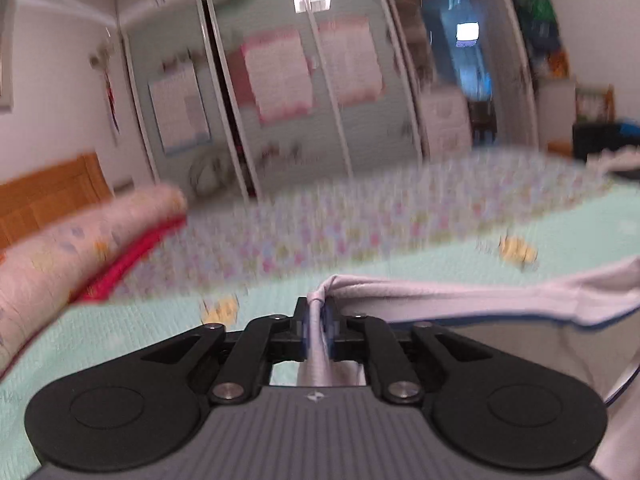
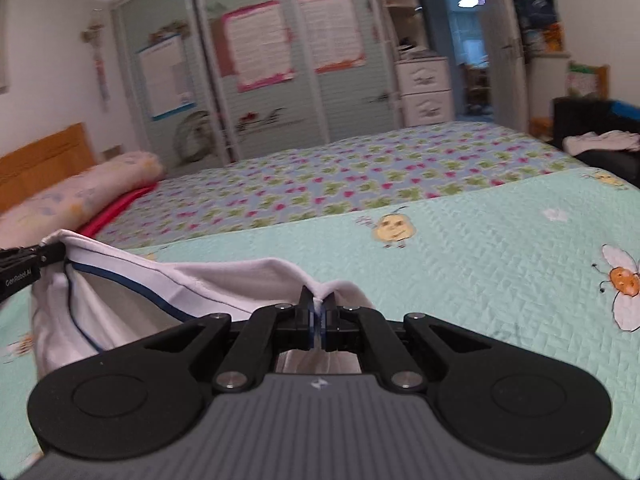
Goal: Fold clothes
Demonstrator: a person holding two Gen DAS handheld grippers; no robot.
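Jaws: both pinching white garment (image 2: 132,280) hem | your left gripper (image 1: 319,316), right gripper (image 2: 319,312) | hem spans between, above bed (image 2: 480,248).

We count two black two-finger grippers (image 2: 319,312), one white garment with navy piping (image 2: 132,280), one long pink pillow (image 2: 80,196), and two white drawers (image 2: 424,90).

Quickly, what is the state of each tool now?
Left tool: closed, holding an edge of the white garment.
Right tool: closed, holding another edge of the same garment.
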